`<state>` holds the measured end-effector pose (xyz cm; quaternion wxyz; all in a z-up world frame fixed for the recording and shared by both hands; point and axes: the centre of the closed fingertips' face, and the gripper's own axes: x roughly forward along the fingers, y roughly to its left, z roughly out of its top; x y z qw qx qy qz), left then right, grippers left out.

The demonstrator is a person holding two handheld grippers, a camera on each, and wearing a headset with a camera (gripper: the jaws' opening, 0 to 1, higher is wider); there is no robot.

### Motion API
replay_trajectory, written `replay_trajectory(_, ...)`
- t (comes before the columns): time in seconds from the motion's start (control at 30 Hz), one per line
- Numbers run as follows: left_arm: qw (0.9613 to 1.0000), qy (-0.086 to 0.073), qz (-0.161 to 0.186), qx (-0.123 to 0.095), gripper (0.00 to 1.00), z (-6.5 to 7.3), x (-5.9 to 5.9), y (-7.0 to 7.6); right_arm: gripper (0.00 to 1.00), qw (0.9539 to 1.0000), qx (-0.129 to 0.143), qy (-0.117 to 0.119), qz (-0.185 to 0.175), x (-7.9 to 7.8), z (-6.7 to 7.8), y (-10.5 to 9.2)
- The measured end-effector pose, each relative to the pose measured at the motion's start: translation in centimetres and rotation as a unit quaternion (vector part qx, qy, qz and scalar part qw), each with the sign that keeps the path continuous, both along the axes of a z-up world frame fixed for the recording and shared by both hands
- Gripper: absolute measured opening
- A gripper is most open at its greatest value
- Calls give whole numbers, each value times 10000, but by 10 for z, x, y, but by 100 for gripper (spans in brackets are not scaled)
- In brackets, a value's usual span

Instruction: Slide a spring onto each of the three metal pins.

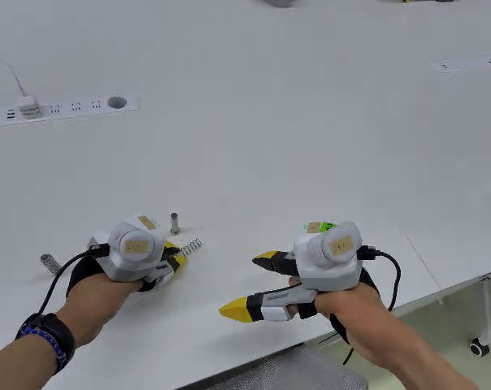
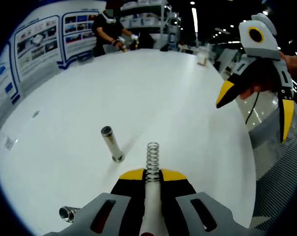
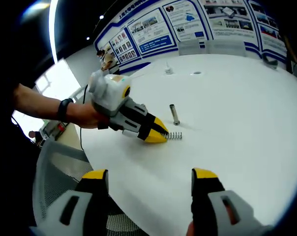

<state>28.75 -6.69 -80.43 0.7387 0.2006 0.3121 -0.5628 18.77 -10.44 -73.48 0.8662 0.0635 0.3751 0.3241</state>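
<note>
One spring (image 2: pixel 152 156) is pinched in the left gripper (image 2: pixel 152 175), just beside the upright pin (image 2: pixel 110 143); right gripper (image 3: pixel 149 177) gapes wide, empty. Next up, I reckon: line it over that pin's top.

Nothing legible. Wall posters (image 3: pixel 153 22): print too small and blurred to read. Power strip (image 1: pixel 67 107): markings unreadable.

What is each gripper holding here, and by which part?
Left gripper pinches the small coiled metal spring by its near end; the rest juts past the tips. Right gripper is open, empty.
</note>
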Motion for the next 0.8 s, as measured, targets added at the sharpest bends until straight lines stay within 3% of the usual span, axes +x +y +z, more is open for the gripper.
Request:
replay_trajectory(0.33, 10000, 5, 77, -2, 10, 7, -6, 14, 70, 10000, 10, 8, 32, -1, -1, 5)
replay_trajectory(0.8, 9994, -84, 326, -65, 10, 23, -15, 52, 70, 9999, 35, 1, 160, 1, 0, 19)
